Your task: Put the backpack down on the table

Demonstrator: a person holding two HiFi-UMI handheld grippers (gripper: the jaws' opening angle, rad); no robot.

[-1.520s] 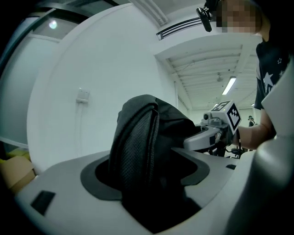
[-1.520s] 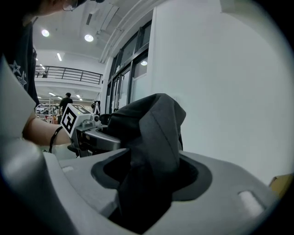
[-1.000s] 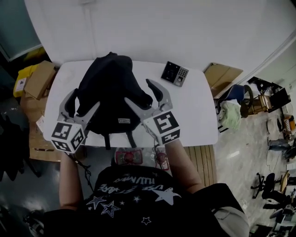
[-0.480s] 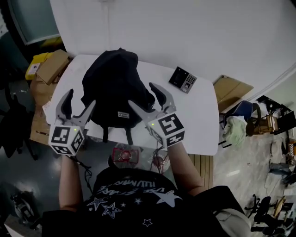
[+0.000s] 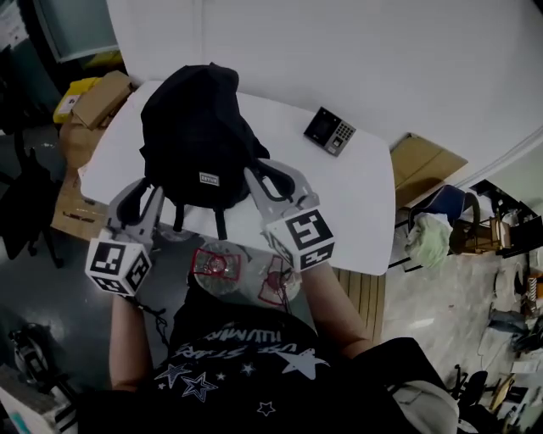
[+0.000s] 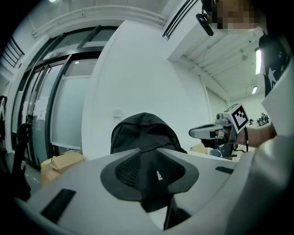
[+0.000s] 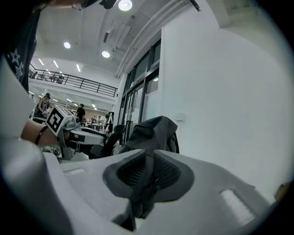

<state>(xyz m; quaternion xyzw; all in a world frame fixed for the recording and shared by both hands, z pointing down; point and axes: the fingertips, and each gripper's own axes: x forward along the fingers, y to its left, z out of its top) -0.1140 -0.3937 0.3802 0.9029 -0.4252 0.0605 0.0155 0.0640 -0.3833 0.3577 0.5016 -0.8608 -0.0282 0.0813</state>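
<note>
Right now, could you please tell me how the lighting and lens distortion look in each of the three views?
Head view: dim overall, so the black backpack loses detail against the white table. Left gripper view: strong fisheye with black corners, and the window frames look bowed. Right gripper view: the same fisheye, with the ceiling lights glaring.

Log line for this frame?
backpack: standing on table | left gripper: jaws closing, strap between | right gripper: jaws closing, second strap between
</note>
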